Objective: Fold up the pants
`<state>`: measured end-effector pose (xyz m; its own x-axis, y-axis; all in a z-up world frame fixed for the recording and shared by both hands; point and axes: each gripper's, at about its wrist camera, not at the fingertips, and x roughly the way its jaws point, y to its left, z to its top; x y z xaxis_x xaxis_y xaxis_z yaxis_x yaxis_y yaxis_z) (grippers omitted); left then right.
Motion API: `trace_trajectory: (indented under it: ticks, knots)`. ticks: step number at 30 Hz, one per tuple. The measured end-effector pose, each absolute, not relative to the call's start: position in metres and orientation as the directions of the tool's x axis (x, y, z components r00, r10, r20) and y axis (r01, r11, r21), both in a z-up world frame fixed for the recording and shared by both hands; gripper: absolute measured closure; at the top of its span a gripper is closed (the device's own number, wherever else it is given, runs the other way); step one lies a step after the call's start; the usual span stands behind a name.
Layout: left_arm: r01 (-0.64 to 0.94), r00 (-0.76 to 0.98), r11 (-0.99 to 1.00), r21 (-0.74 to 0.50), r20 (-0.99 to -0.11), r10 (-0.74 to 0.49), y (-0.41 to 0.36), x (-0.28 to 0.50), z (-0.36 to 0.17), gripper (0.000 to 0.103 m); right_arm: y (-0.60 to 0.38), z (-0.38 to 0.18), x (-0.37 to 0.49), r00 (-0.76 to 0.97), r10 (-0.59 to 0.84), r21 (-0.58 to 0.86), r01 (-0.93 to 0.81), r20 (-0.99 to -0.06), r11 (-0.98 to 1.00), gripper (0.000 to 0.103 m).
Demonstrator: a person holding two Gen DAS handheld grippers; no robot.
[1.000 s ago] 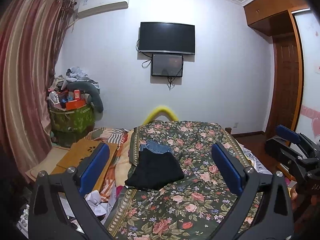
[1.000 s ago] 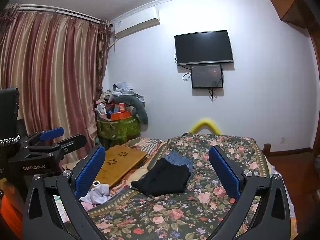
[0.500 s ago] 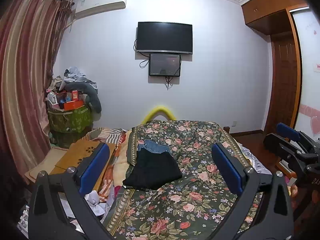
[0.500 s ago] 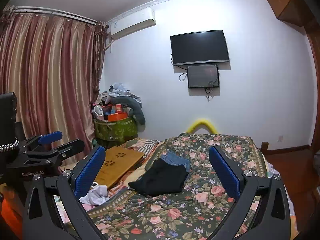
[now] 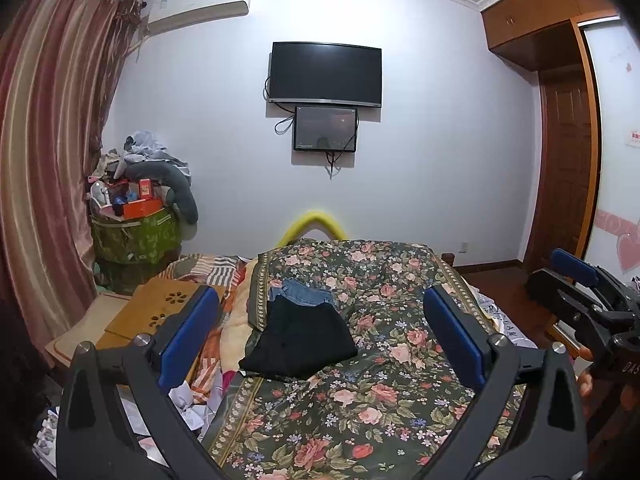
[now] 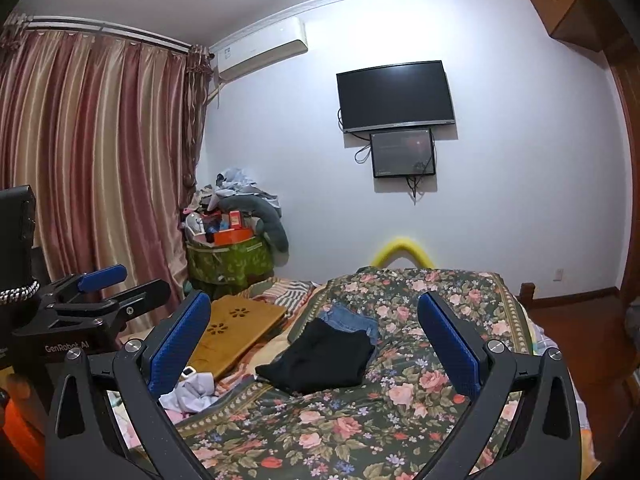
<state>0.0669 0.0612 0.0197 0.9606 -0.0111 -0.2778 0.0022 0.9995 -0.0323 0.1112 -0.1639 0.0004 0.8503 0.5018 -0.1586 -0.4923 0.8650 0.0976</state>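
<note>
Folded black pants (image 5: 300, 340) lie on the floral bedspread (image 5: 400, 320), partly on top of folded blue jeans (image 5: 302, 294). They also show in the right wrist view: black pants (image 6: 320, 360), jeans (image 6: 352, 318). My left gripper (image 5: 320, 336) is open and empty, held well back above the near end of the bed. My right gripper (image 6: 316, 340) is open and empty too, at about the same distance. Each gripper shows at the edge of the other's view: the right one (image 5: 580, 292), the left one (image 6: 100, 292).
A wooden lap desk (image 5: 160, 312) lies left of the bed beside crumpled clothes (image 6: 192, 392). A green bin piled with items (image 5: 132, 236) stands by the curtain (image 6: 100, 160). A TV (image 5: 326, 72) hangs on the far wall. A wardrobe (image 5: 560, 120) is at right.
Both grippers have pulled back and tilted up a little, so the bed and pants sit slightly lower and farther in view. The pants have not moved.
</note>
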Motion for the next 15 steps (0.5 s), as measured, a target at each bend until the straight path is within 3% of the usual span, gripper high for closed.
trace_trajectory:
  ticks: [15]
  knots:
    - [0.034,0.956,0.999,-0.013,-0.290,-0.036,0.0563,0.0676,0.0158,0.000,-0.1626,0.0015,0.1110,0.849,0.502,0.096,-0.492,-0.165,0.865,0.000]
